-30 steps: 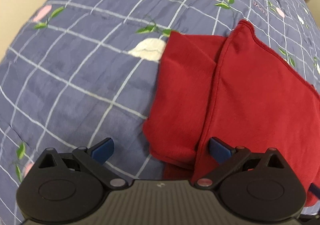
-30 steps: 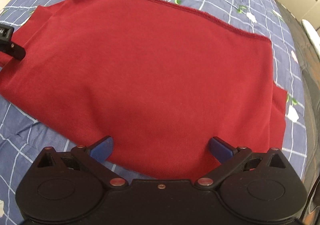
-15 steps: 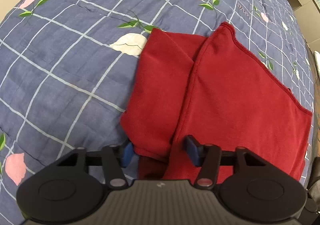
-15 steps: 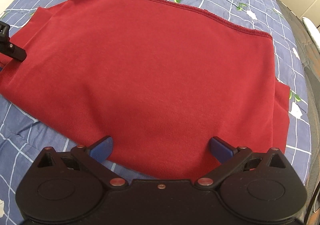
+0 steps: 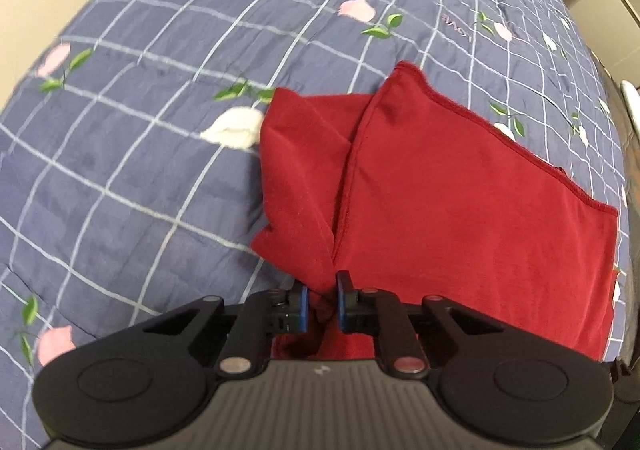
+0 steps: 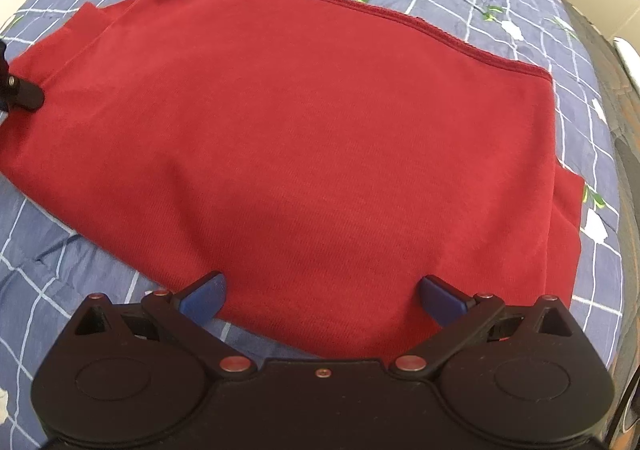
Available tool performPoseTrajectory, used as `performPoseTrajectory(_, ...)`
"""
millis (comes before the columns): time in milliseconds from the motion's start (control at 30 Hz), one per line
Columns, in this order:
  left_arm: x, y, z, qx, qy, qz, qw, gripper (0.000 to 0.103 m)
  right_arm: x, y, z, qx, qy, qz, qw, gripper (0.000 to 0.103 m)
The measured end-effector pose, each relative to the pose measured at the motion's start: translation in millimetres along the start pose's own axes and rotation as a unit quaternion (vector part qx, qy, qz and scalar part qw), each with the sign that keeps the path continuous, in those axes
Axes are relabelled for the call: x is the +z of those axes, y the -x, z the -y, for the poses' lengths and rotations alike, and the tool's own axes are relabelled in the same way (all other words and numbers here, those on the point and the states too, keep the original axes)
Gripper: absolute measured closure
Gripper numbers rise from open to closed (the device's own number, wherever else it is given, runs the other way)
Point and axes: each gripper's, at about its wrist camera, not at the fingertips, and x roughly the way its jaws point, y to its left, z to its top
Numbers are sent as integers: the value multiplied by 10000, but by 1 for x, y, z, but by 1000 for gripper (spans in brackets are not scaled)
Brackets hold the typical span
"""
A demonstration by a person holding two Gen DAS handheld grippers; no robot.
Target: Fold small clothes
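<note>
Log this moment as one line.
left hand-held gripper: just closed on red garment corner | right hand-held gripper: open over garment | bedspread

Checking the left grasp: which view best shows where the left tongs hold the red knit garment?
Left wrist view. The left tongs, which have just been closing, pinch the near corner of the red knit garment. The right wrist view shows only a black piece of them at its left edge, grip hidden.
</note>
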Motion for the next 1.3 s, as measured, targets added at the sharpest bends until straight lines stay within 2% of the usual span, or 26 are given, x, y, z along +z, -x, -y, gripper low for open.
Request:
performPoseTrajectory(167, 2, 5, 14, 225, -190, 37, 9996, 90, 0, 12, 6, -56, 175, 148, 9997, 1)
performPoseTrajectory(333, 1, 14, 26, 326, -327, 125, 9989, 91, -18, 35, 21, -130, 60, 333, 9993, 1)
performPoseTrajectory(500, 0, 27, 45, 256, -660, 324, 9970, 92, -63, 51, 43, -169, -462, 220, 9985, 1)
performPoseTrajectory(700, -2, 42, 76, 73, -969, 549, 9937, 93, -135, 59, 58, -230, -1277, -260, 9912, 1)
performPoseTrajectory(867, -11, 58, 119, -223, -1380, 820, 9868, 93, -184, 62, 70, -293, -1607, -511, 9852, 1)
performPoseTrajectory(1000, -26, 58, 163, -409, -1710, 927, 9800, 94, -208, 63, 80, -331, -1717, -605, 9827, 1)
performPoseTrajectory(1300, -74, 32, 261, -878, -2245, 628, 9685, 94, -234, 61, 110, -360, -2002, -691, 9767, 1)
